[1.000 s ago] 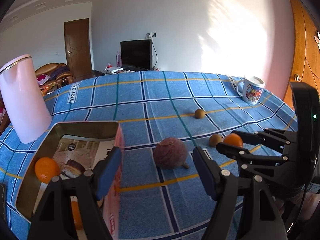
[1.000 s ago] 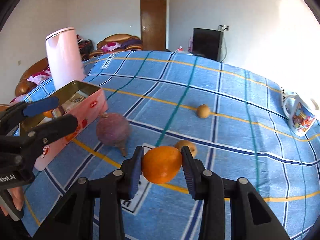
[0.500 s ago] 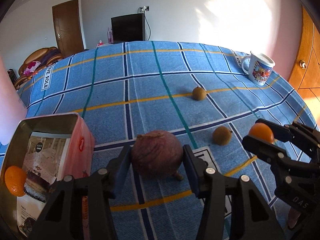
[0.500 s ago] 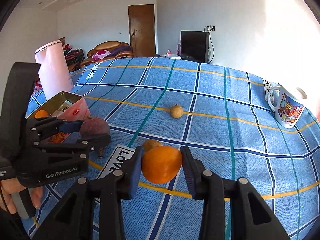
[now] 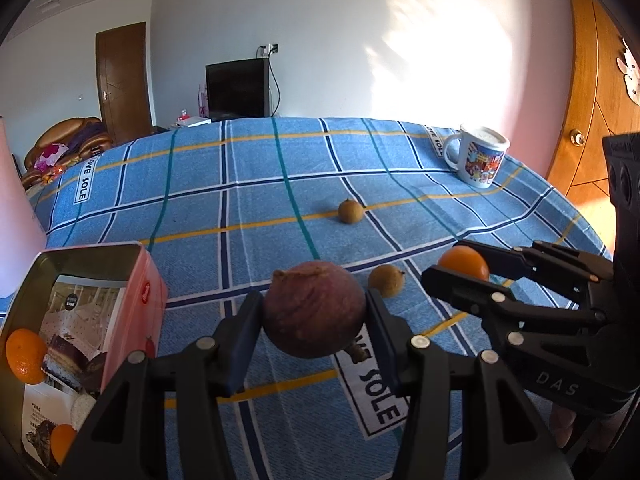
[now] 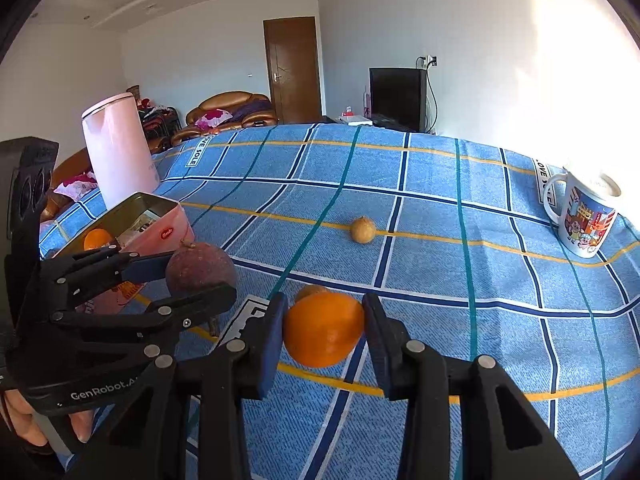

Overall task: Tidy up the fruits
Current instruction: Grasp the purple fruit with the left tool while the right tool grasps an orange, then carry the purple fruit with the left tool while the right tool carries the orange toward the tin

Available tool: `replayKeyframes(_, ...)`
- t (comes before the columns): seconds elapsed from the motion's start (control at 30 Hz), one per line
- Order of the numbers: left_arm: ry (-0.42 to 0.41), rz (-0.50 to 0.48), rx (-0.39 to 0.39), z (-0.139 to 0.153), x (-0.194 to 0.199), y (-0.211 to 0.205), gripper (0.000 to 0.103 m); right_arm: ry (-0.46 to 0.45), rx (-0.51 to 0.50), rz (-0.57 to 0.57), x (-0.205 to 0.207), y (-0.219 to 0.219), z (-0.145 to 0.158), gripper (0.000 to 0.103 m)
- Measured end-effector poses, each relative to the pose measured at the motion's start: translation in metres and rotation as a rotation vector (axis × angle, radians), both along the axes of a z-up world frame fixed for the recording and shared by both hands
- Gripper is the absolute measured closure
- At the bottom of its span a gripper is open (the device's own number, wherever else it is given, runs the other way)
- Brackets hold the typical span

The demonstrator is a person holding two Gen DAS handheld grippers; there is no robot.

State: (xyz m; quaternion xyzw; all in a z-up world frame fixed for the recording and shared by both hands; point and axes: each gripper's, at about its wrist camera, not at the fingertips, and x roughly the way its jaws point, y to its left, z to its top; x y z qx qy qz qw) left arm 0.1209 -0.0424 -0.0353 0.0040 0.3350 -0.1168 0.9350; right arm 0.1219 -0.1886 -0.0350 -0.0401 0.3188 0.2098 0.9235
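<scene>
Holding fruit in both hands, the work looks roughly half done: the left claw [image 5: 315,320] grips the purple fruit [image 5: 314,309] between its pads, and the right claw [image 6: 324,330] clamps an orange [image 6: 323,328]. Left of the left claw, the pink tin [image 5: 136,304] already shows two oranges [image 5: 25,355] inside. Beyond the claws, two small brown fruits [image 5: 351,211] lie loose on the bench [image 5: 248,216]. Count: three oranges, one purple fruit, two brown fruits, one tin, one mug [image 5: 479,156].
</scene>
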Motion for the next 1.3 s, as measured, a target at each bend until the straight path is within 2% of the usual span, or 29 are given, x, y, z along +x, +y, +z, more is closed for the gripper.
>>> replayKeyframes(0.67,-0.136,0.044,0.01,0.012,-0.02,0.004,0.05,-0.1,0.046,0.019,-0.016,-0.006,0.011,0.063)
replayKeyframes(1.3,-0.228,0.071,0.012,0.019,-0.035,0.007,0.05,-0.169,0.072,0.03,-0.029,-0.009,0.018,0.063)
